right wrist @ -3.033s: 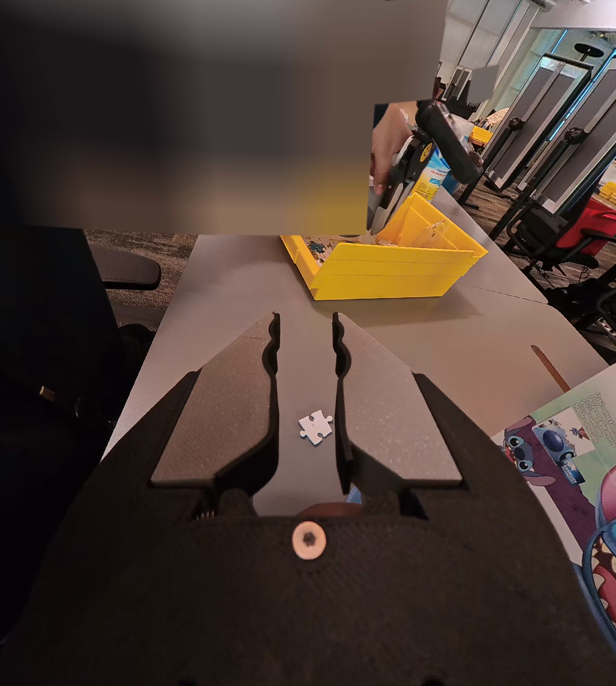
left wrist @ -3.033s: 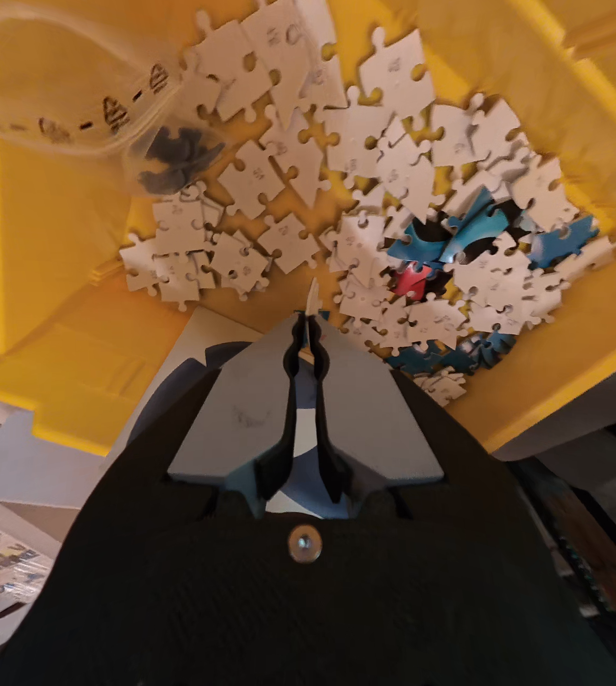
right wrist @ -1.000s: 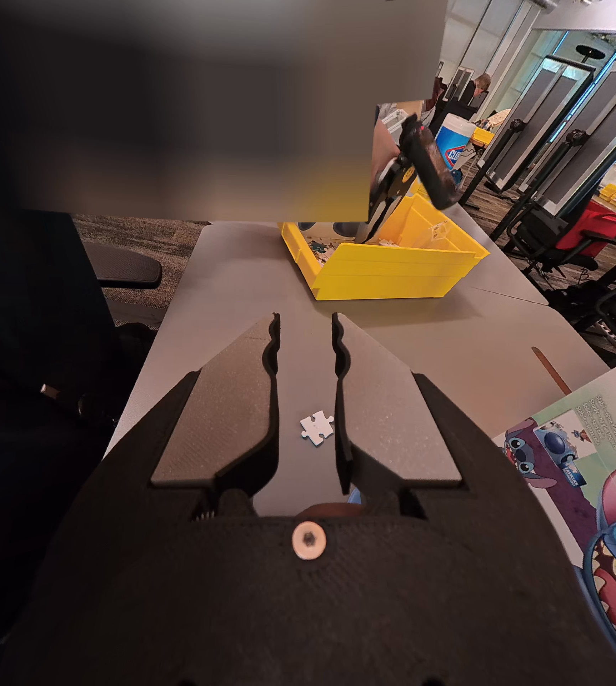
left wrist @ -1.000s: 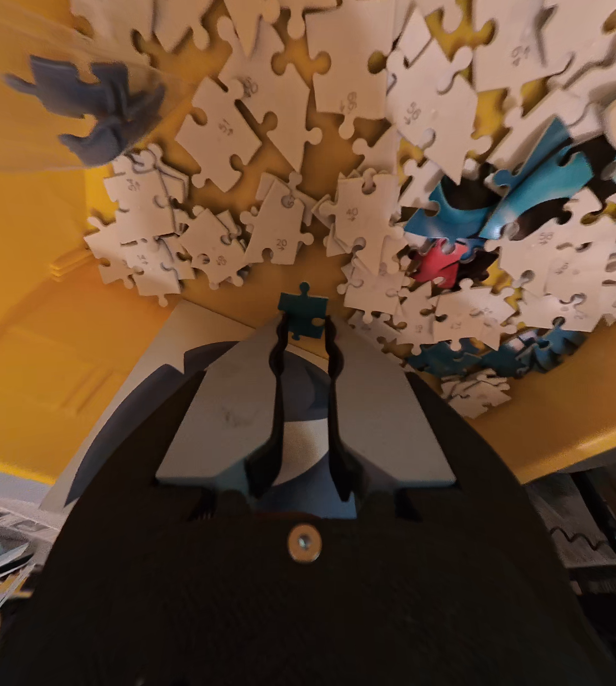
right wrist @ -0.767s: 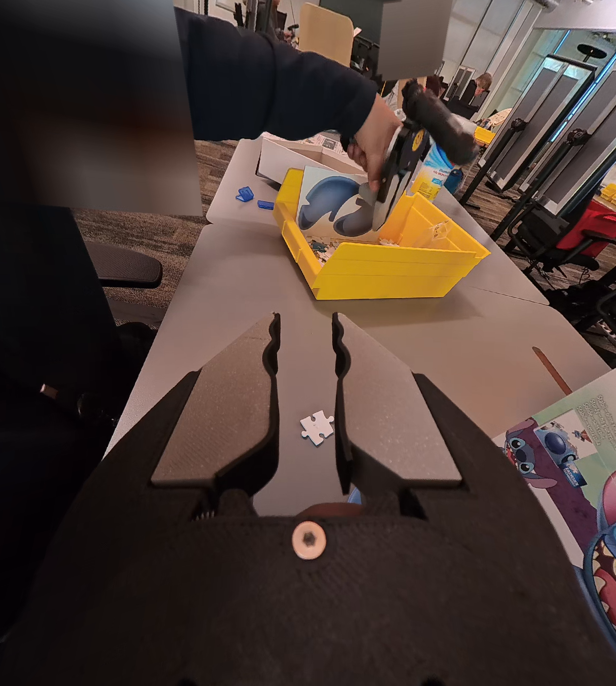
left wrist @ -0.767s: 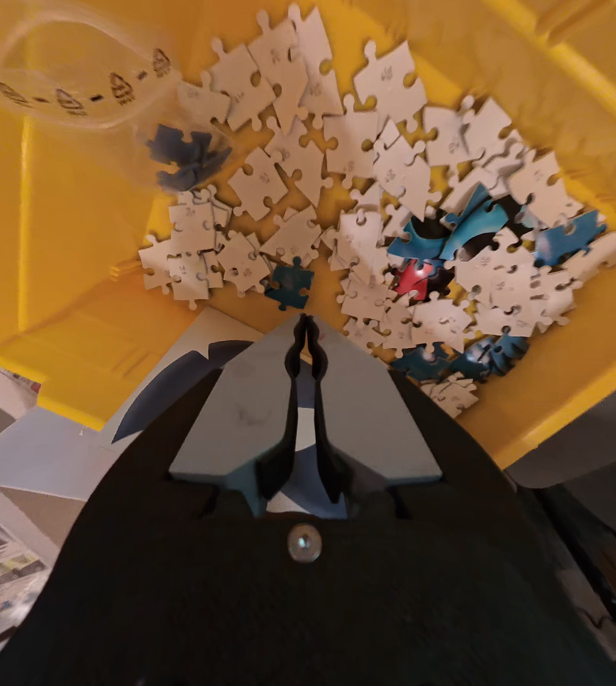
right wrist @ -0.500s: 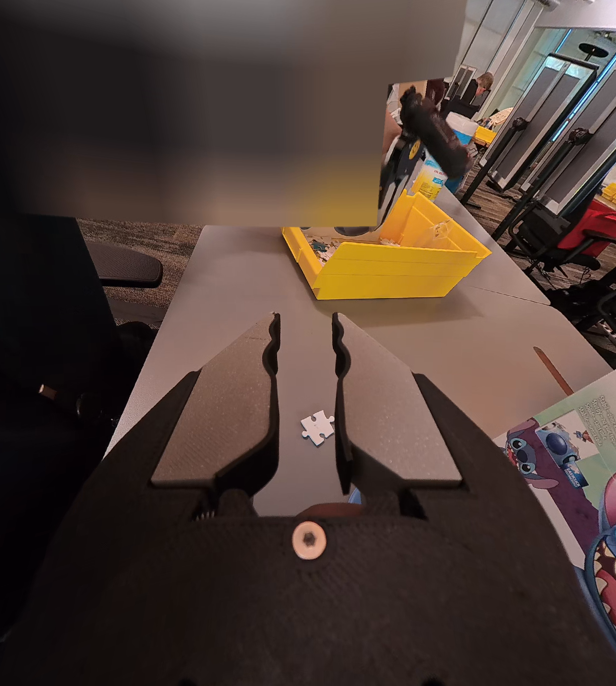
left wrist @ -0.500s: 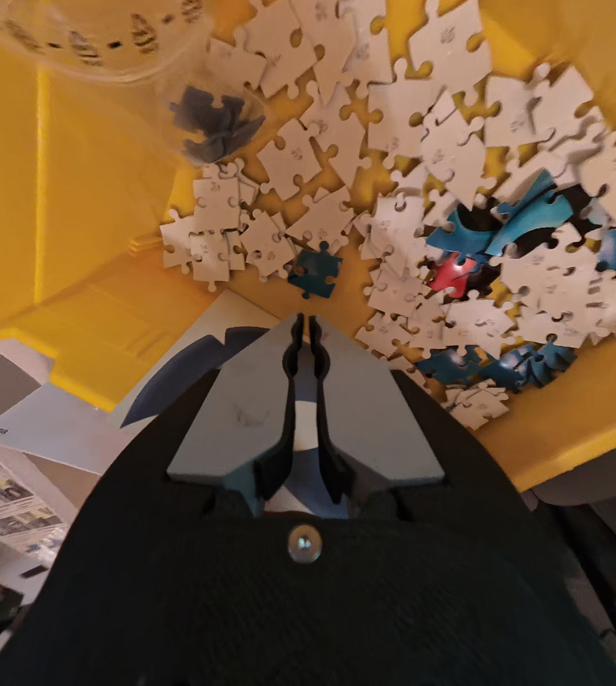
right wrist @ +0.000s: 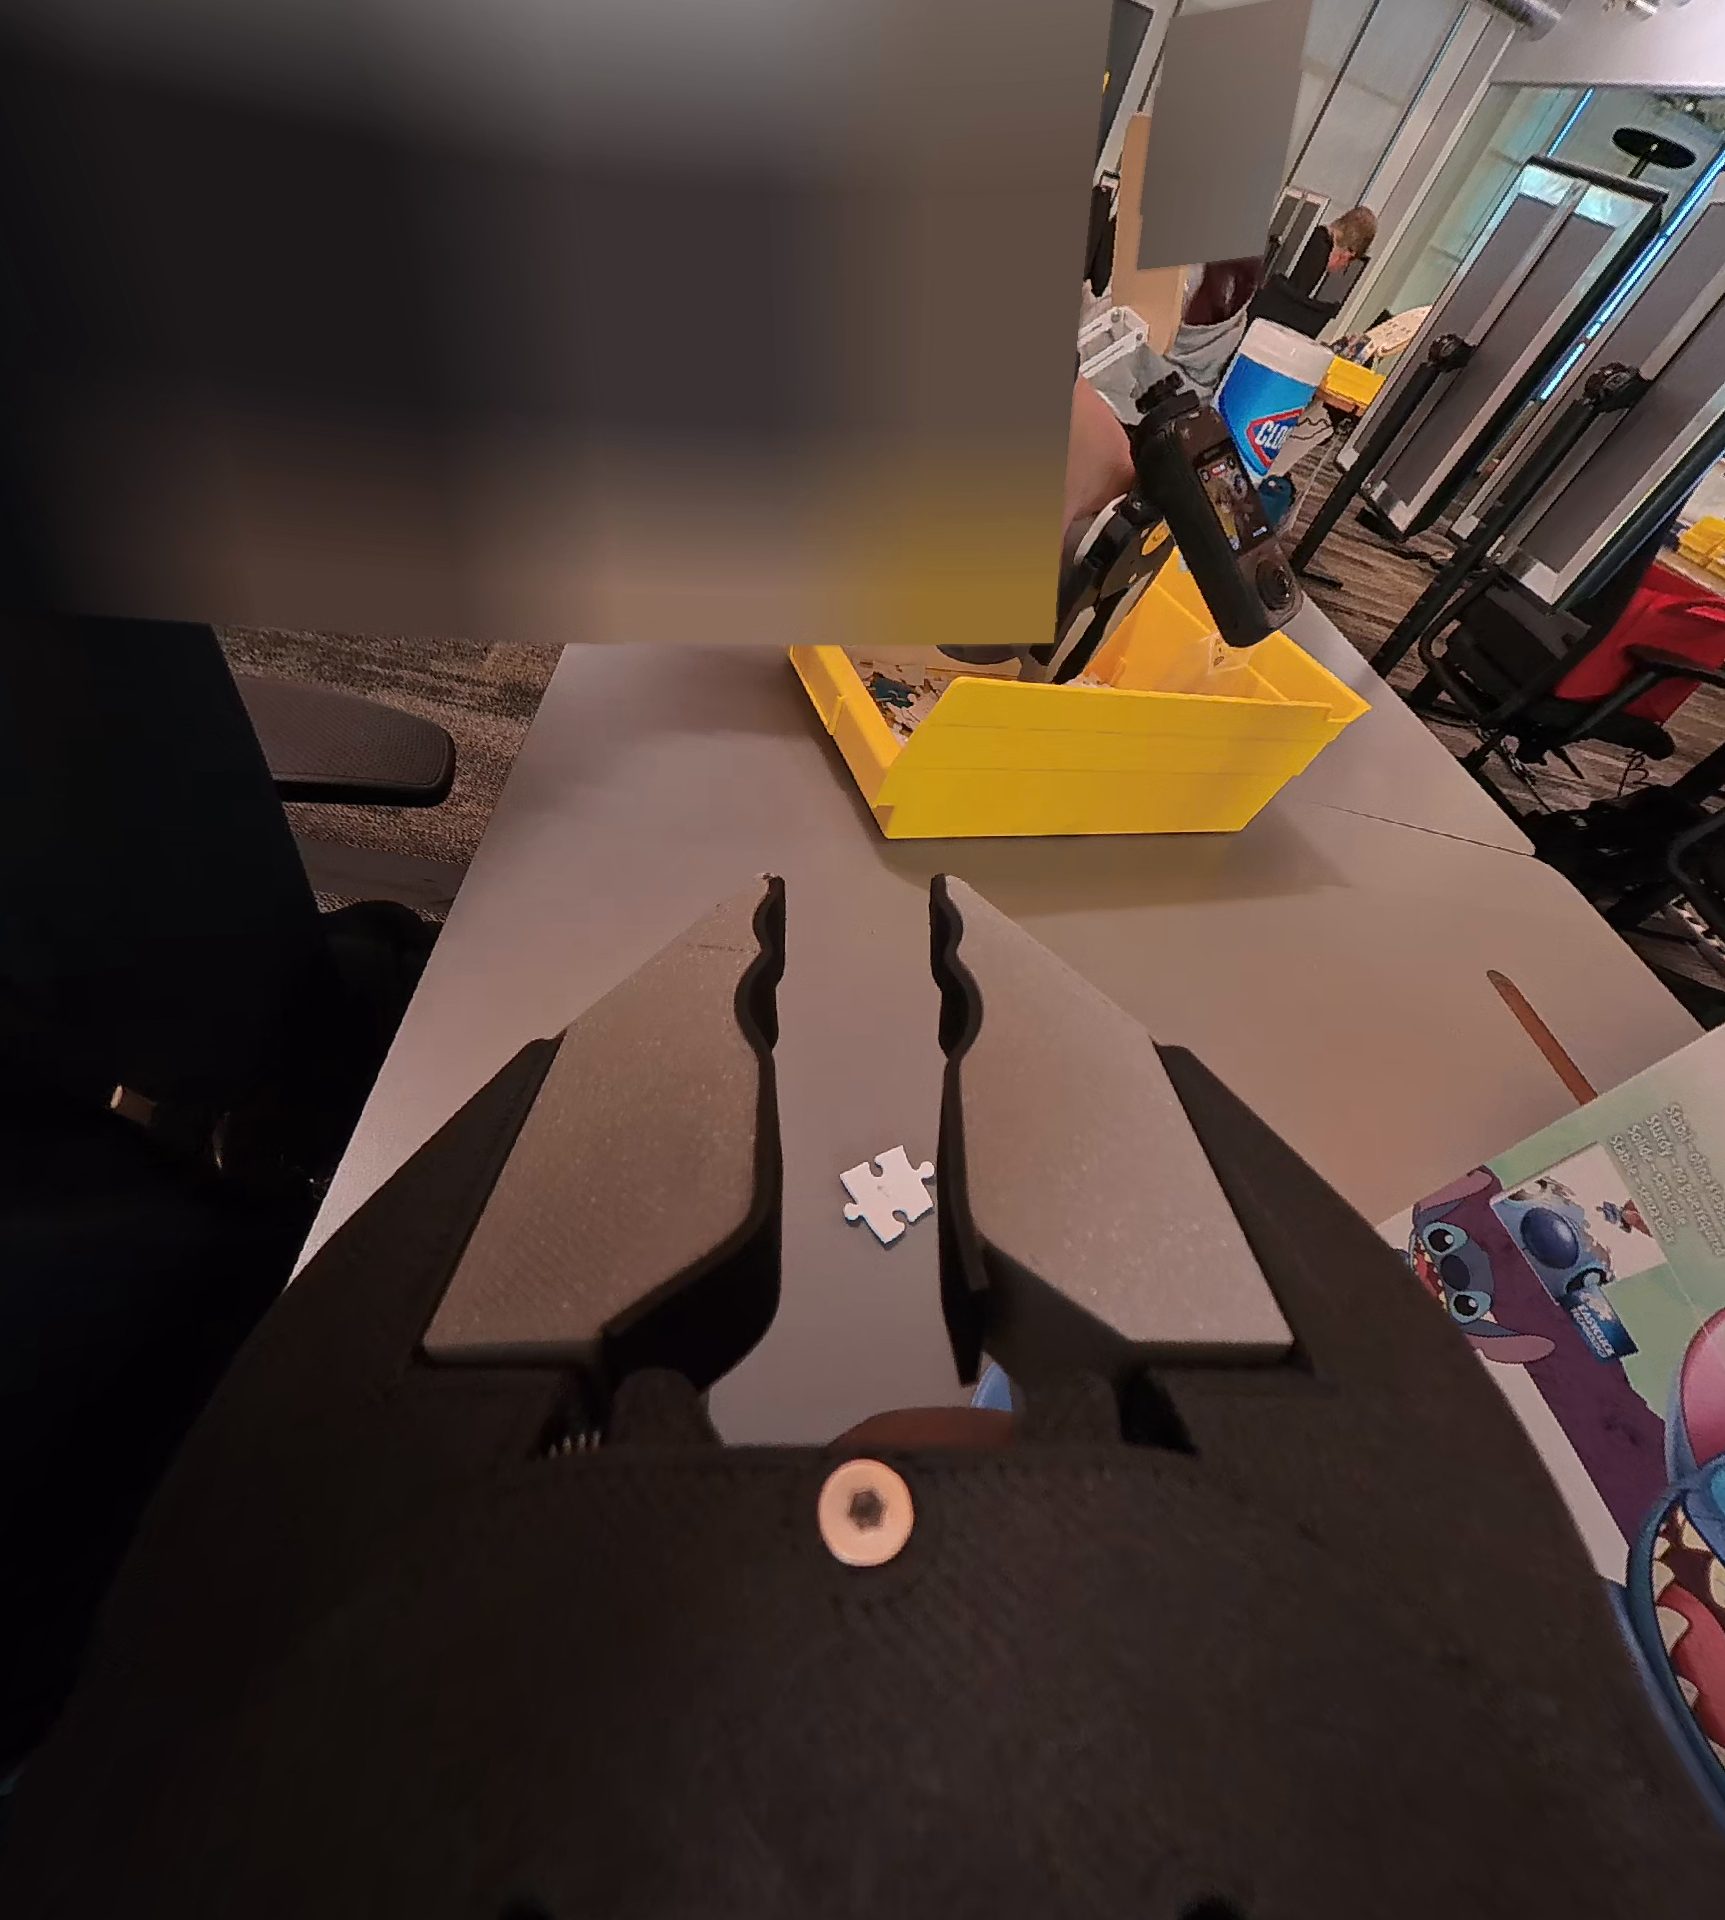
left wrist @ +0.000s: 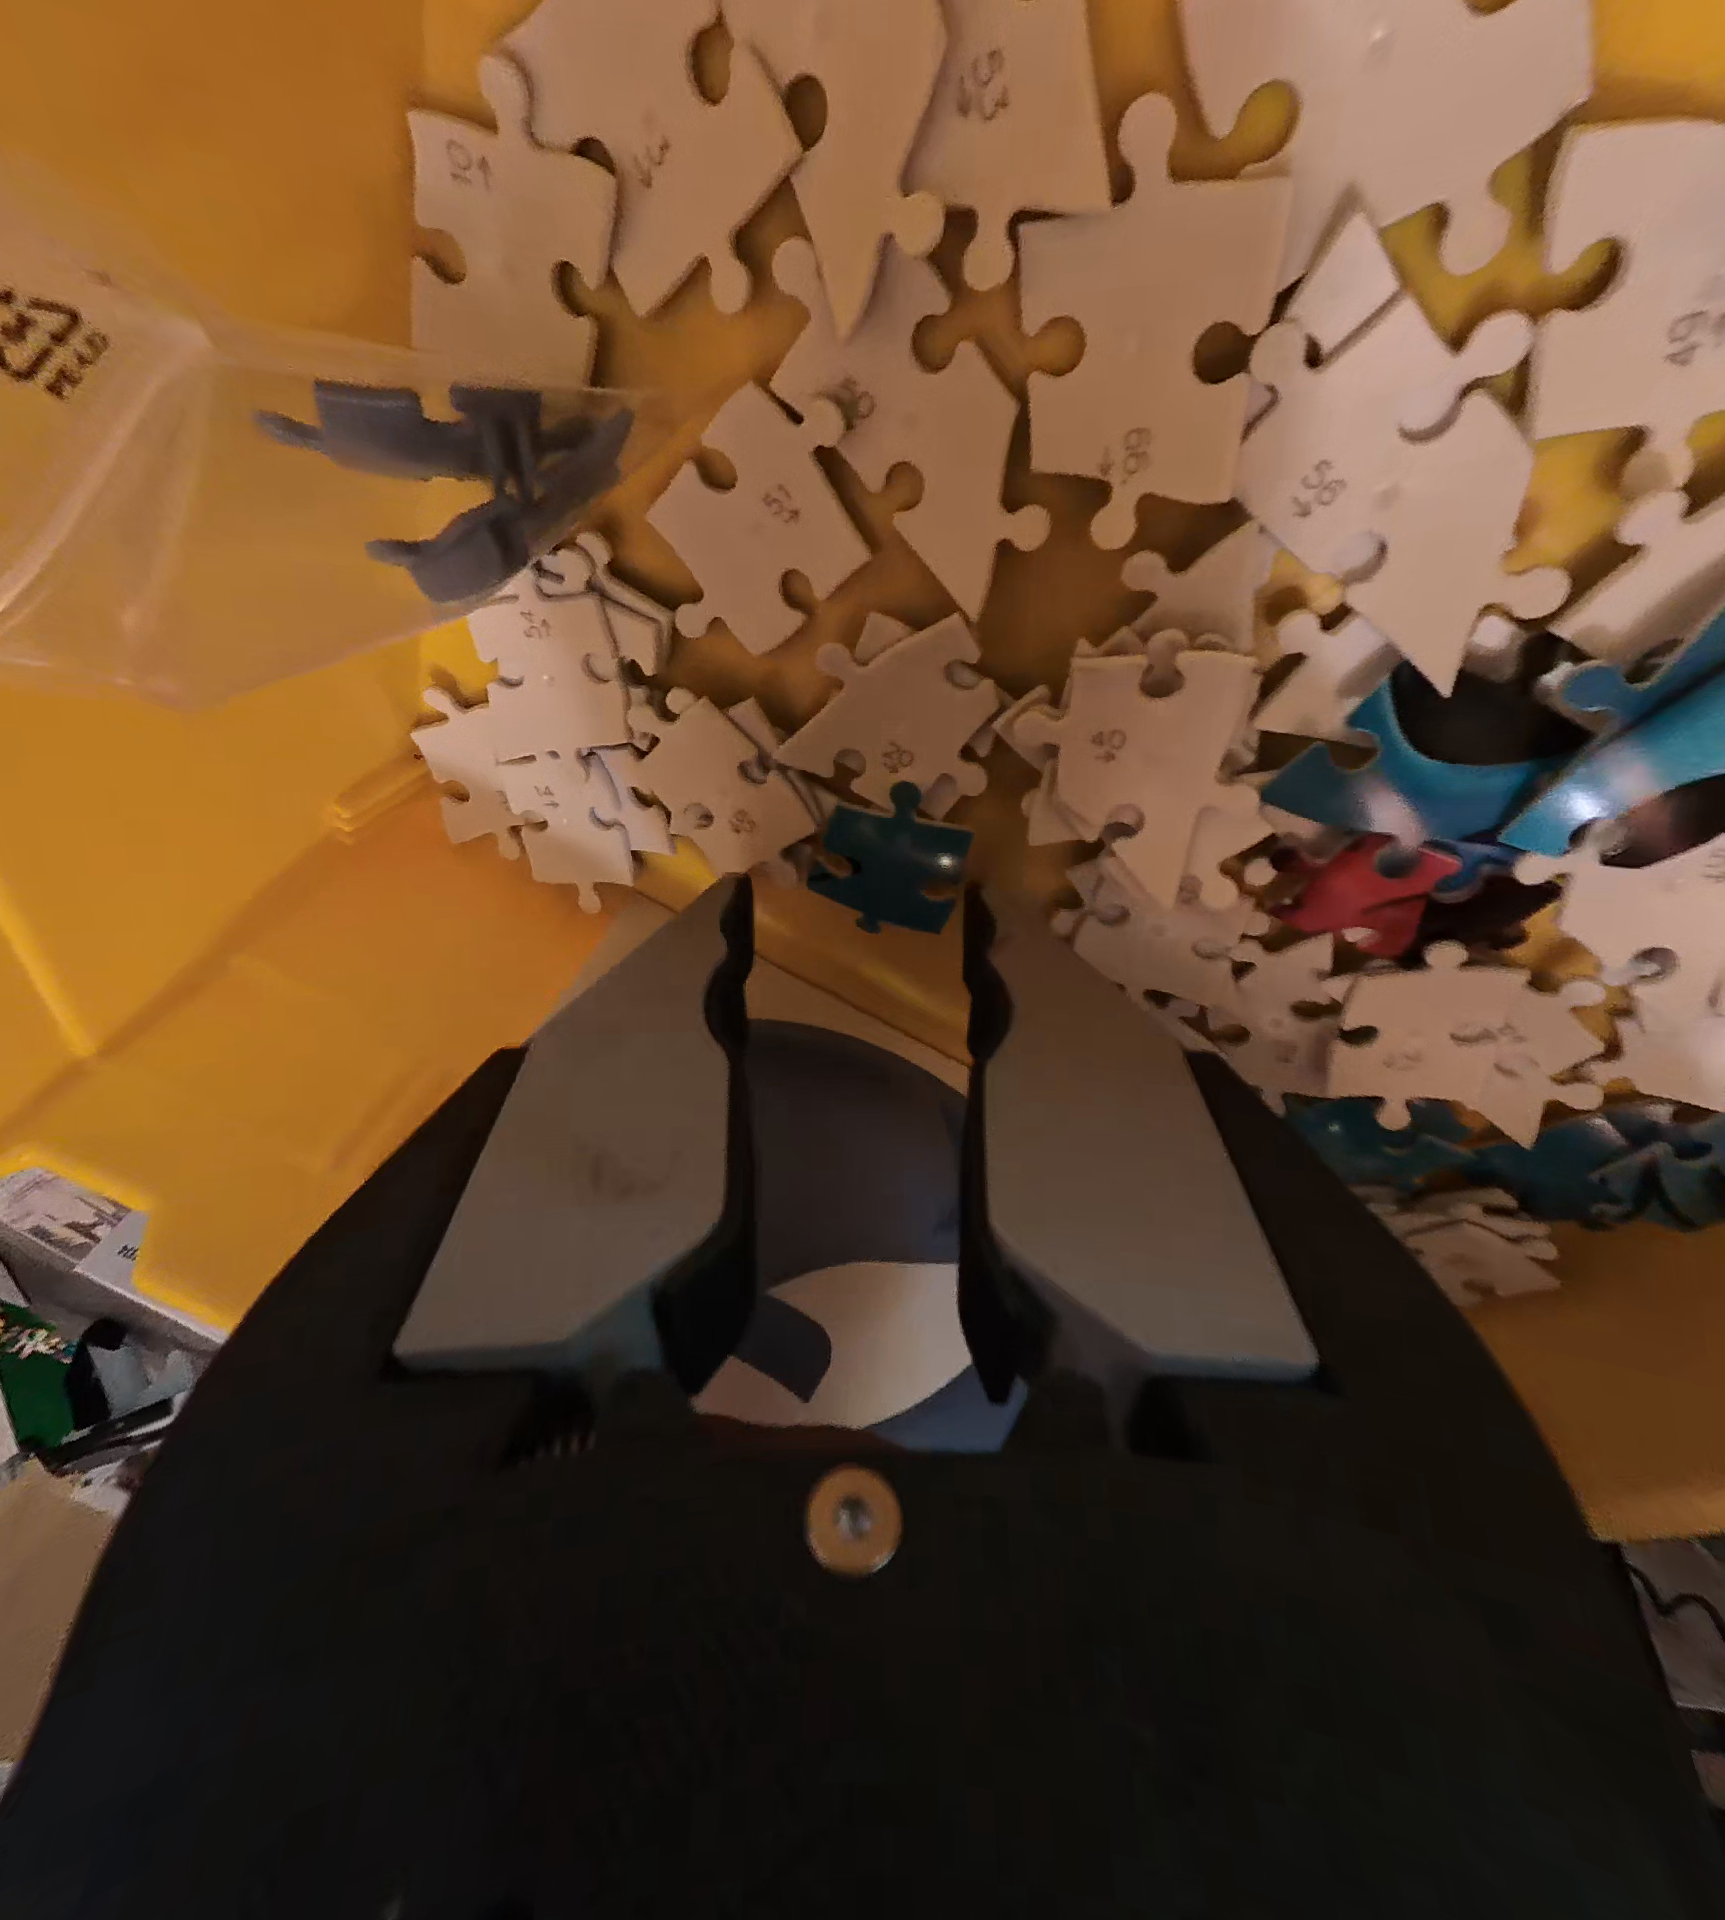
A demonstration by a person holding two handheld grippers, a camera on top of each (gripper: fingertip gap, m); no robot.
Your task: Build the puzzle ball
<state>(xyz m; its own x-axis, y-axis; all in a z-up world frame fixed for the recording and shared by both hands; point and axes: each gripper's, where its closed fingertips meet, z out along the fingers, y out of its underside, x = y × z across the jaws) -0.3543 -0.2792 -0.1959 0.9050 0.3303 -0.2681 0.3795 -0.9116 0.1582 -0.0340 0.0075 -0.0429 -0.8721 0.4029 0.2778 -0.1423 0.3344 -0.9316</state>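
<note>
Left gripper (left wrist: pixel 850 914) spread wide over a teal piece (left wrist: pixel 889 868) in the yellow bin (left wrist: pixel 162 883).
Closing off-centre could nudge the flat piece away; right gripper (right wrist: pixel 856 914) hovers part-open, empty.

Teal piece (left wrist: pixel 889 868) hemmed by white pieces (left wrist: pixel 899 727); near side free.

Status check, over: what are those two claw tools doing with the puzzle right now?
Left gripper open over the yellow bin, teal piece just ahead. Right gripper open, empty, above white piece on table. Nothing blocking.
</note>
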